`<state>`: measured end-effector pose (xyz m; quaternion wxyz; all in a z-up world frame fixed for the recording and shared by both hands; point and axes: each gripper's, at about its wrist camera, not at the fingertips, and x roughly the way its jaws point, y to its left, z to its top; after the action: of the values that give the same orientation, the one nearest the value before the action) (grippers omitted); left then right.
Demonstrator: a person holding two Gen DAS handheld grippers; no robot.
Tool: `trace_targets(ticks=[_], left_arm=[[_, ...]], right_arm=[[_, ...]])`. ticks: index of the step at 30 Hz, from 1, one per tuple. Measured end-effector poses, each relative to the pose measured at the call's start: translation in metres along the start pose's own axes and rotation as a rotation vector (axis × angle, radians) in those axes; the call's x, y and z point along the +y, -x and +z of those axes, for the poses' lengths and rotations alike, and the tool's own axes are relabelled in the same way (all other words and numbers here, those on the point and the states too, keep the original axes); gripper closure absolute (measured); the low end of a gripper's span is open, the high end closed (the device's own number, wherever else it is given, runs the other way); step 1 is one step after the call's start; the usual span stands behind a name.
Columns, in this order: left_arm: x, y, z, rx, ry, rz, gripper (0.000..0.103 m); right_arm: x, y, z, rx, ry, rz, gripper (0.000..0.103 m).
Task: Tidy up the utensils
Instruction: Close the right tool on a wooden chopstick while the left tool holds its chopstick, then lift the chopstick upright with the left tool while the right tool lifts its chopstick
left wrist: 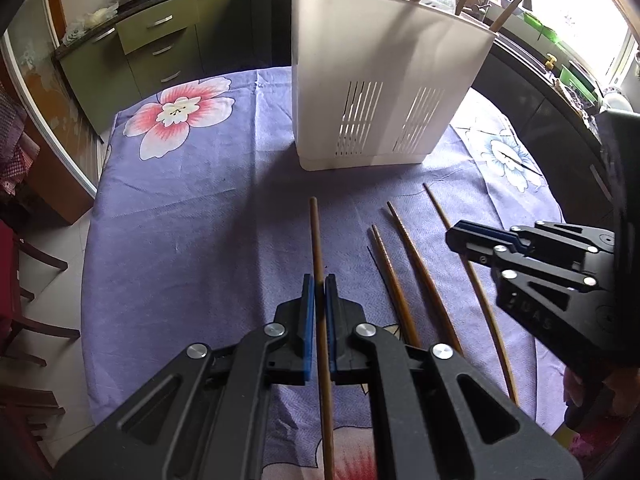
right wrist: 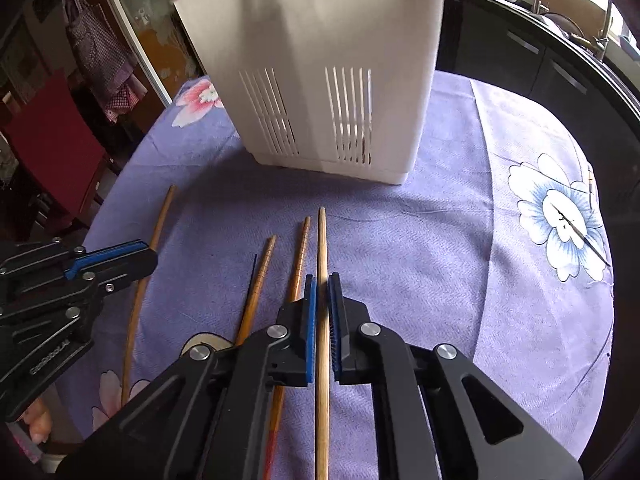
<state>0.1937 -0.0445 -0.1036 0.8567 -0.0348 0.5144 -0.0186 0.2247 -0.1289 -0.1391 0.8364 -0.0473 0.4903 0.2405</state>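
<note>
A white slotted utensil holder (left wrist: pixel 380 80) stands on the purple flowered tablecloth (left wrist: pixel 192 208) with several wooden sticks in it. My left gripper (left wrist: pixel 319 282) is shut on a brown chopstick (left wrist: pixel 316 236) that points toward the holder. Two loose chopsticks (left wrist: pixel 400 264) lie to its right. My right gripper (right wrist: pixel 322 280) is shut on a lighter wooden chopstick (right wrist: pixel 321 240); it shows at the right of the left wrist view (left wrist: pixel 464 238). The holder (right wrist: pixel 320 60) stands just beyond it. The left gripper (right wrist: pixel 136 254) shows at the left.
Two chopsticks (right wrist: pixel 280 264) lie on the cloth between the grippers. Kitchen cabinets (left wrist: pixel 160 52) and a counter with a sink (left wrist: pixel 520 24) stand behind the table. Red chairs (right wrist: pixel 52 148) stand at the left table edge.
</note>
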Motion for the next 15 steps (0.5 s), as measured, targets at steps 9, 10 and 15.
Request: trace_targets(ticks=[9, 10, 15], left_arm=[[-0.003, 0.031, 0.001, -0.068, -0.022, 0.008, 0.098], [-0.003, 0.036, 0.000, -0.077, -0.023, 0.006, 0.098], [-0.005, 0.054, -0.002, -0.117, -0.034, 0.009, 0.098]], right_arm=[[-0.013, 0.113, -0.020, -0.248, -0.028, 0.063, 0.096], [-0.011, 0.120, -0.023, -0.267, -0.029, 0.066, 0.096], [-0.016, 0.156, -0.042, -0.327, -0.032, 0.081, 0.096]])
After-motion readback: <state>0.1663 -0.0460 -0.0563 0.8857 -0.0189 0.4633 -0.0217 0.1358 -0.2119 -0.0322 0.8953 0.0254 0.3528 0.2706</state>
